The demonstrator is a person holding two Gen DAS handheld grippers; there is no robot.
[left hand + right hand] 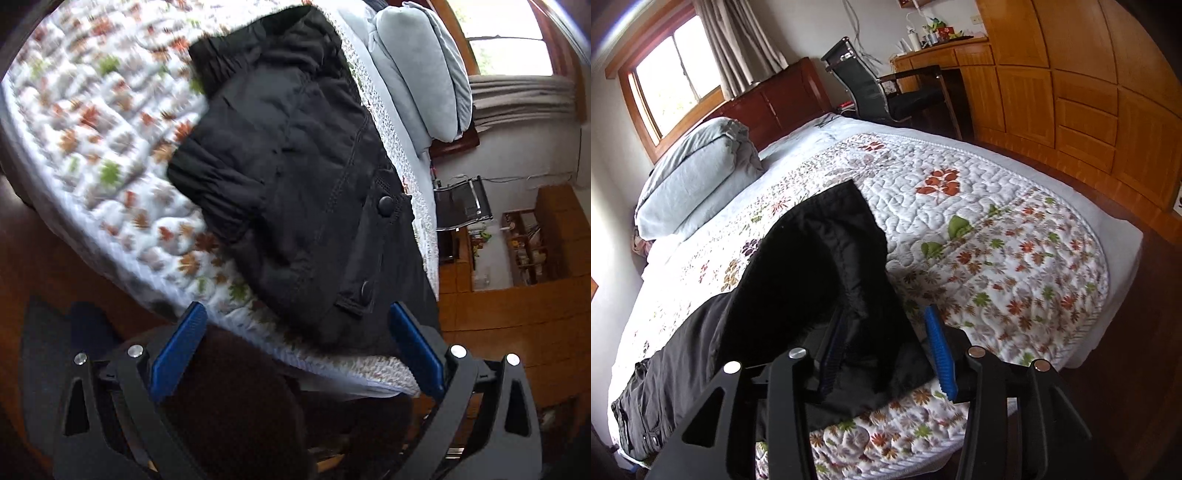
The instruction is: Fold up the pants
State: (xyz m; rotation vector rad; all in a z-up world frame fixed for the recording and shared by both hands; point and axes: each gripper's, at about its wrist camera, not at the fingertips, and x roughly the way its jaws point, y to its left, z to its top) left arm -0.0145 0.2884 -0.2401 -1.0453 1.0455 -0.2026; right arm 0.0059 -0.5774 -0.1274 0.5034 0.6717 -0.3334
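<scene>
Black pants (306, 177) lie on a floral quilted bed (110, 147), waist with two buttons toward the bed's edge. My left gripper (295, 339) is open and empty, its blue fingers (177, 343) wide apart just off the bed edge below the waist. In the right wrist view the pants (812, 266) are bunched and partly folded over. My right gripper (886, 350) is open, with black fabric lying between and over its fingers (940, 354); the left finger is partly hidden by cloth.
A pale blue pillow (698, 173) and a dark wooden headboard (775, 99) sit at the bed's head. A black chair (879, 88), wooden cabinets (1071, 92) and a window (672, 77) surround the bed. Dark floor (48, 266) lies beside the bed.
</scene>
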